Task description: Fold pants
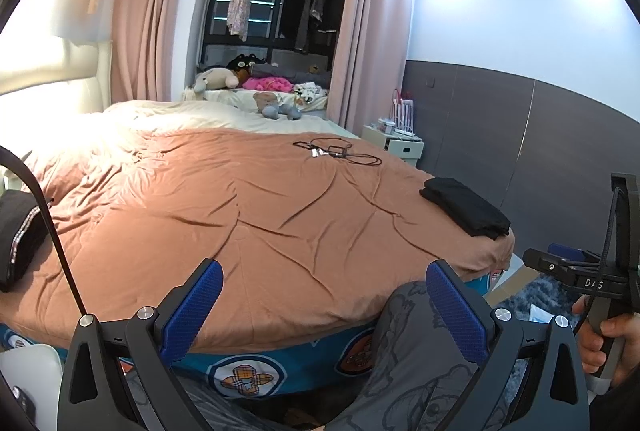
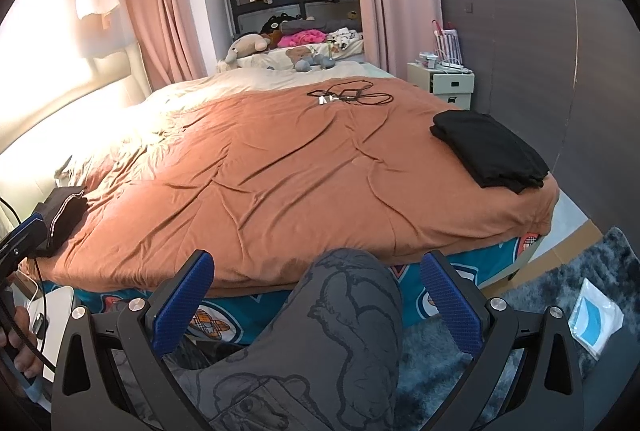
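Observation:
A folded black pair of pants [image 1: 466, 209] [image 2: 490, 151] lies on the near right corner of the bed's brown duvet [image 1: 248, 215] [image 2: 260, 167]. A second black garment with a striped band [image 1: 20, 235] [image 2: 64, 215] sits at the duvet's left edge. My left gripper [image 1: 324, 267] is open and holds nothing, hovering short of the bed's near edge. My right gripper [image 2: 318, 257] is open too, and a person's knee in grey printed trousers [image 2: 344, 311] shows between its blue pads without being held. In the left wrist view a hand holds the right gripper [image 1: 580, 271] at the far right.
Tangled black cables [image 1: 340, 151] [image 2: 348, 95] lie on the far part of the duvet. Plush toys [image 1: 224, 79] are piled beyond the bed. A white nightstand [image 2: 440, 81] stands at the right wall. A blue-white packet [image 2: 596, 315] rests on the dark rug.

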{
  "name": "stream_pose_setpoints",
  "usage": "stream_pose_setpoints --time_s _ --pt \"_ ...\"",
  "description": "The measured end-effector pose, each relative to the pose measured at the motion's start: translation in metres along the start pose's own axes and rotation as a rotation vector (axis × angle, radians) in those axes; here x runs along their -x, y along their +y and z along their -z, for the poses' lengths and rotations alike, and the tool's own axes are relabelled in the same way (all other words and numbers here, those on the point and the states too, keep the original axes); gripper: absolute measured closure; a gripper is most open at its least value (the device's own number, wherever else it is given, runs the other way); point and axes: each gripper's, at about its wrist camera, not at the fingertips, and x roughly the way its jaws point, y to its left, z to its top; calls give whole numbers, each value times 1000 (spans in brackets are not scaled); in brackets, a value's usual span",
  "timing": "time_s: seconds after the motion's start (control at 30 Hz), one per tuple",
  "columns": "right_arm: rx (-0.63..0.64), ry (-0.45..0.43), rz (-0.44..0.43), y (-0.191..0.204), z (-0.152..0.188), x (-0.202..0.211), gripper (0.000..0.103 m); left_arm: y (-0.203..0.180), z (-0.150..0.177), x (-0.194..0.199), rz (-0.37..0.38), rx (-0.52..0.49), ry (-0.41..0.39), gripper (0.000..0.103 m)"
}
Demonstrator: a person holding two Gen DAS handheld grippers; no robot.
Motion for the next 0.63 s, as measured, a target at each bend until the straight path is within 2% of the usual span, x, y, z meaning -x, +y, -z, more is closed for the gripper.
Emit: stream_pose_setpoints --time_s 0.63 --pt "1 5 7 -8 -3 -3 0 -6 0 3 21 -4 10 1"
